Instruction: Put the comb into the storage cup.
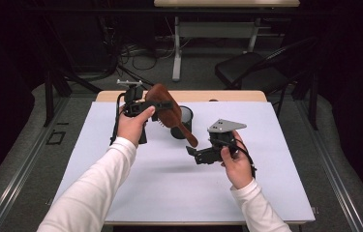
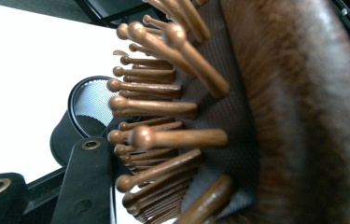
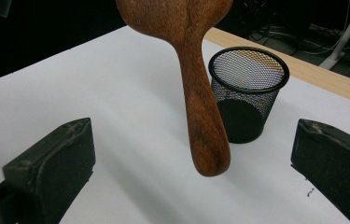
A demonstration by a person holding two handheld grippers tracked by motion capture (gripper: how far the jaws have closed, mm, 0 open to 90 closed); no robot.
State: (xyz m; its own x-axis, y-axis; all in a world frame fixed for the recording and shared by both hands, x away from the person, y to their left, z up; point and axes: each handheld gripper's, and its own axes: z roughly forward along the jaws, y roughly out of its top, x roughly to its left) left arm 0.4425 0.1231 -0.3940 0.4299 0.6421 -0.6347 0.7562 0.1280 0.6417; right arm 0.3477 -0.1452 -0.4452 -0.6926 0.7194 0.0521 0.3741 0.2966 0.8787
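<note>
Above table (image 1: pixel 121 193), hairbrush (image 1: pixel 169 112) between jaws

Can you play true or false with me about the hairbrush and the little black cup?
1. The left tool is holding the wooden hairbrush by its head. True.
2. The hairbrush is lying flat on the table. False: it is held up in the air, handle pointing down toward the right tool.
3. The right tool is squeezing the brush handle. False: its jaws stand wide open, with the handle hanging between them, not touched.
4. The black mesh cup stands upright on the white table top. True.
5. The cup is full of pens. False: nothing can be seen inside it.
6. The brush has wooden pins with round tips. True.
</note>
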